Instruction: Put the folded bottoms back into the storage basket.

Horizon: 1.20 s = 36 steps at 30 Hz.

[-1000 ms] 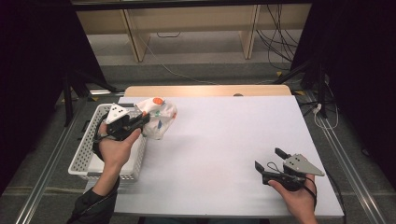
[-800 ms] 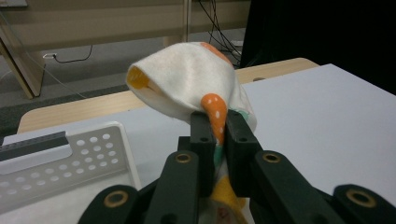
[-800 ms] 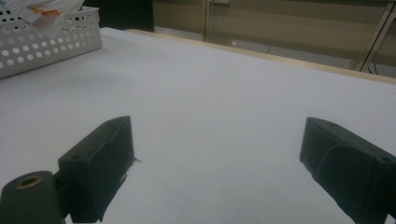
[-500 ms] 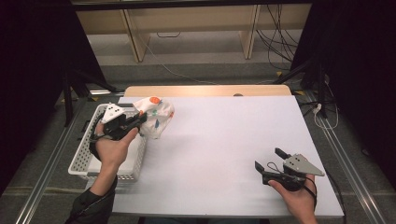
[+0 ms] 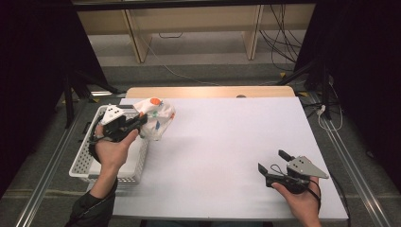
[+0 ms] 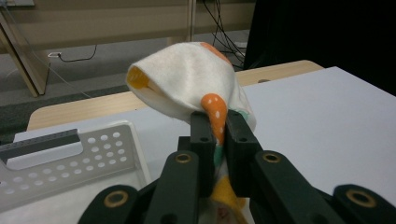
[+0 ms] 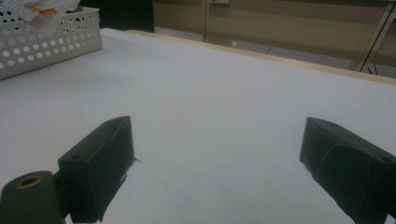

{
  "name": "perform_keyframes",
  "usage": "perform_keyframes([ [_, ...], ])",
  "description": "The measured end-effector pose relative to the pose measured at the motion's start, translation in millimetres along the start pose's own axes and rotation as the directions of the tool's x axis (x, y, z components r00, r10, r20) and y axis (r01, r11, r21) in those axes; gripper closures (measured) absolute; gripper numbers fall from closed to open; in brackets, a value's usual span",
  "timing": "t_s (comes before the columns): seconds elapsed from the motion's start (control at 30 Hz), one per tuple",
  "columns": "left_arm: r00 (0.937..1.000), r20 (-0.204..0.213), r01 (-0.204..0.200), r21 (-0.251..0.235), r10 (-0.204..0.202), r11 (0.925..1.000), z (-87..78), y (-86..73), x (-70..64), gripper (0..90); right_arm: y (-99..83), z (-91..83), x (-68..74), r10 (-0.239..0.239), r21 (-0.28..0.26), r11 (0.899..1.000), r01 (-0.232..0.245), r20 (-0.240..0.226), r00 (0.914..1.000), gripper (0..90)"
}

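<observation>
From the high view, my left gripper [image 5: 140, 119] was clamped on a white cloth [image 5: 157, 117] with orange and green spots, held up at the table's [image 5: 227, 137] left edge, just right of the white perforated basket [image 5: 85, 163]. My right gripper [image 5: 273, 166] rested low near the table's right front corner, its jaws spread apart with nothing between them.

In the left gripper view, my jaws pinched an orange fold of the cloth [image 6: 187, 79], which bunched up above them; the basket [image 6: 70, 149] lay at lower left.

In the right gripper view, my right gripper [image 7: 215, 158] stood wide apart over bare white tabletop [image 7: 224, 93], the basket [image 7: 46, 42] far off at upper left.
</observation>
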<state>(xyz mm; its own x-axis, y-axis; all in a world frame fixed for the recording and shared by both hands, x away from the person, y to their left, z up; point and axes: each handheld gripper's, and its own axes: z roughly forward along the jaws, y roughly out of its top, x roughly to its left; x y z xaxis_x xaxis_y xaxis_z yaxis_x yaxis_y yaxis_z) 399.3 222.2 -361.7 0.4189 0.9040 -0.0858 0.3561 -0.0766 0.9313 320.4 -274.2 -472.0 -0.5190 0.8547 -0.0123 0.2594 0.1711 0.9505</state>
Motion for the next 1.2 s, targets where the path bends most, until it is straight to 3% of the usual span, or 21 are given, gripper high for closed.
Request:
perform_keyframes([
  [1.2, 0.9998, -0.017, 0.010, -0.001, -0.010, 0.9999, -5.0, -0.3, 8.8, 82.9, -0.1, -0.1, -0.2, 0.002, 0.001, 1.000, -0.002, 0.002, 1.0000, 10.6],
])
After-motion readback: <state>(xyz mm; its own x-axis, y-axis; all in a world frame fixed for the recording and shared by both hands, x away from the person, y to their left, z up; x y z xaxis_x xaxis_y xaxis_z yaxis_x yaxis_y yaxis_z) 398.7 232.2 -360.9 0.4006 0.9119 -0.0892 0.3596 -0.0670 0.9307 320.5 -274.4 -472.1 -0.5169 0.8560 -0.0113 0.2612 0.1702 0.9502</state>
